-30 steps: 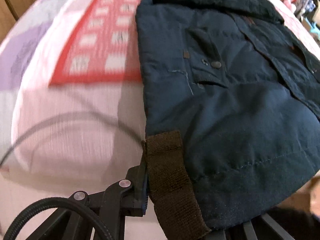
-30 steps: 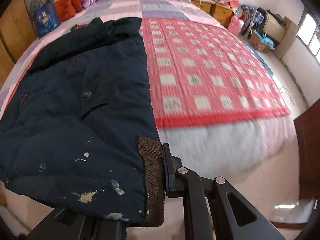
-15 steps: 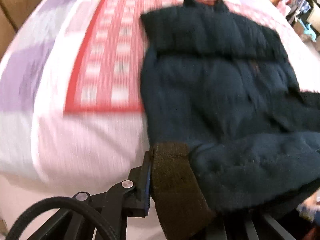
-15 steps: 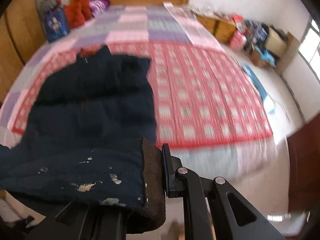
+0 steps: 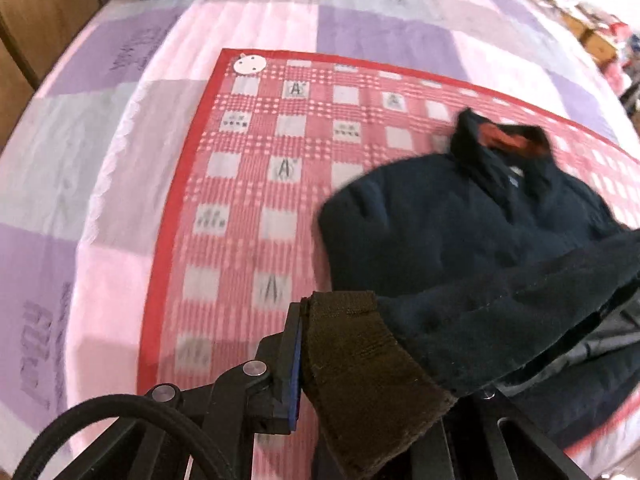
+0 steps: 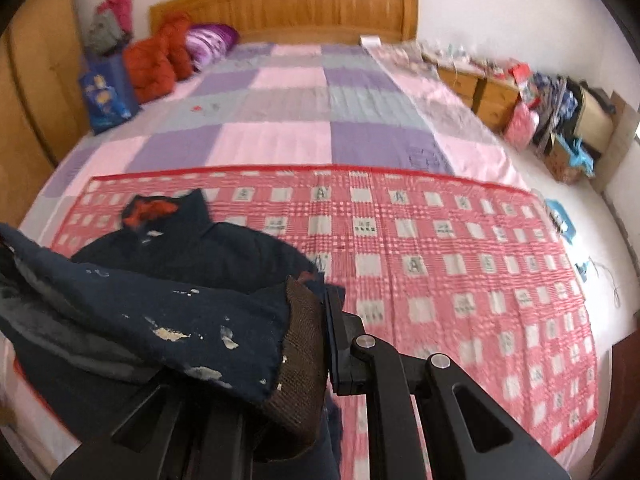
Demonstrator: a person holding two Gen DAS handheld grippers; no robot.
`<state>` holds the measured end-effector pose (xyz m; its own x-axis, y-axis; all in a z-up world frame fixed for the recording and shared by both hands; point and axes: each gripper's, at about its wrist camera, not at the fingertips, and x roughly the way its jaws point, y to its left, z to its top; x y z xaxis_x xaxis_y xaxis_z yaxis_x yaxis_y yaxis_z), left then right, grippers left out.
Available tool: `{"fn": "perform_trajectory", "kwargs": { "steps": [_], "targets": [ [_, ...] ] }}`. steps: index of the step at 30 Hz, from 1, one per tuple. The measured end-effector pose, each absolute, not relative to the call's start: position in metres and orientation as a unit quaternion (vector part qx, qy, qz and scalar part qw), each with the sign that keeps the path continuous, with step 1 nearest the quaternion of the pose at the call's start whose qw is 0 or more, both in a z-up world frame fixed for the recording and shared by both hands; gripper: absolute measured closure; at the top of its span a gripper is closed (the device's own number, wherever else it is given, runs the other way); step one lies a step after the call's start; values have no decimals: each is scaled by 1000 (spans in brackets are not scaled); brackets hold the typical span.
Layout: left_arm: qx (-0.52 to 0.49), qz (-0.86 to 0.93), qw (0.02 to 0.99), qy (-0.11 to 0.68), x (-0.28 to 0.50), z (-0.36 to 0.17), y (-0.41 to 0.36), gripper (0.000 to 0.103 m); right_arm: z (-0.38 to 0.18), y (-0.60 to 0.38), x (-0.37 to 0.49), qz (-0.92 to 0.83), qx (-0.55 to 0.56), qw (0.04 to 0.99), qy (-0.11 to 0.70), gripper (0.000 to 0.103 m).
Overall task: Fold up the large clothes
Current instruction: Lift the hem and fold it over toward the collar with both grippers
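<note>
A dark navy padded jacket (image 5: 460,232) lies on a red checked mat (image 5: 248,184), its collar (image 5: 504,140) with orange lining pointing toward the headboard. My left gripper (image 5: 352,344) is shut on one corner of the jacket's brown knit hem band (image 5: 372,400). In the right wrist view my right gripper (image 6: 296,352) is shut on the other corner of the brown band (image 6: 304,380). The jacket (image 6: 192,248) has its lower half lifted and doubled over the chest, its grey lining showing underneath. The inner finger of each gripper is hidden by cloth.
The mat (image 6: 460,248) covers the near half of a pink and purple quilt (image 6: 280,112). A white disc (image 5: 250,65) sits on the mat's far left corner. A blue bag (image 6: 106,92) and orange clothes (image 6: 156,64) lie near the wooden headboard (image 6: 320,8). Clutter (image 6: 540,92) lines the right wall.
Both grippers have carried the hem up and forward over the bed toward the collar. The jacket, flat before, now has its lower half doubled over the upper half.
</note>
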<state>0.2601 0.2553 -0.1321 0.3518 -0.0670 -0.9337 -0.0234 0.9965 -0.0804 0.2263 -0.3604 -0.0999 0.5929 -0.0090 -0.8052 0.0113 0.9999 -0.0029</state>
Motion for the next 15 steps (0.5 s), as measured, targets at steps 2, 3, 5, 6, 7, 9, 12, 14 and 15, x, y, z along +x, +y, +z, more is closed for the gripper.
{"fn": "perform_trajectory", "kwargs": {
  "steps": [2, 3, 5, 6, 7, 9, 12, 14, 15],
  "targets": [
    [-33, -10, 810, 586, 295, -156, 250, 87, -123, -359, 264, -24, -5, 882, 470, 90],
    [-33, -5, 800, 599, 314, -172, 248, 86, -133, -360, 276, -30, -9, 877, 479, 90],
    [-38, 1, 785, 618, 334, -196, 247, 85, -162, -357, 304, -47, -20, 859, 510, 90],
    [-39, 6, 777, 628, 344, -211, 247, 82, -174, -357, 312, -53, -20, 851, 522, 90],
    [-40, 11, 768, 639, 353, -226, 246, 80, -188, -359, 323, -59, -14, 842, 536, 90],
    [-48, 18, 757, 652, 362, -246, 247, 68, -207, -360, 334, -71, -4, 832, 551, 89],
    [-52, 27, 740, 670, 372, -273, 247, 52, -233, -357, 348, -84, -7, 815, 573, 88],
    [-46, 27, 742, 669, 374, -278, 248, 45, -242, -356, 356, -84, -4, 808, 582, 84],
    [-46, 23, 742, 668, 374, -278, 250, 43, -244, -356, 359, -86, -5, 805, 587, 83]
  ]
}}
